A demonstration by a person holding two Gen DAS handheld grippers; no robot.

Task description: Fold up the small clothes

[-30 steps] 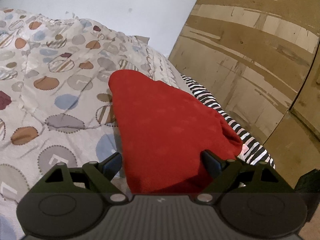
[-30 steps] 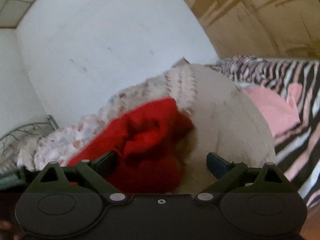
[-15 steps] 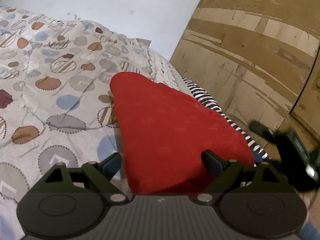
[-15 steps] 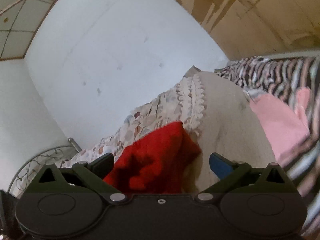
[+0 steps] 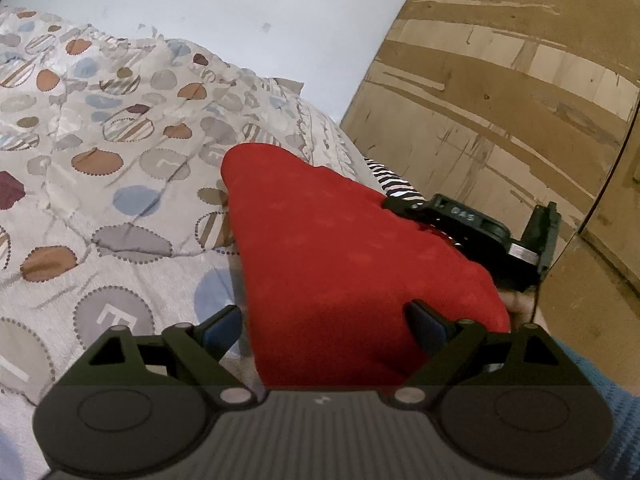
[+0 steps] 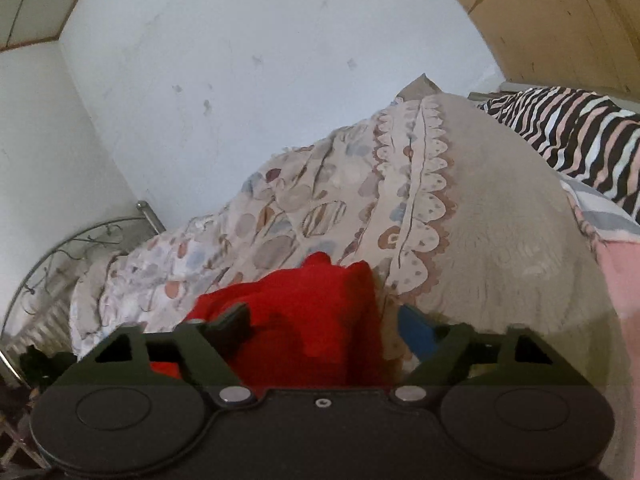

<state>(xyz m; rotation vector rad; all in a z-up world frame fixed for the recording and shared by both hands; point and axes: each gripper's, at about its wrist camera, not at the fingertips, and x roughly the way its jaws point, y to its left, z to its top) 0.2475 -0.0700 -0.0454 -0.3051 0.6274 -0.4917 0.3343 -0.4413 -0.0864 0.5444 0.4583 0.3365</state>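
Left gripper (image 5: 322, 326) gapes wide around the red garment (image 5: 340, 264); at three o'clock, right gripper (image 6: 324, 326) is closing around its edge.

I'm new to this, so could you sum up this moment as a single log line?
task: fold clothes | red cloth: on quilt | left gripper: open, astride cloth | right gripper: closing, cloth between jaws
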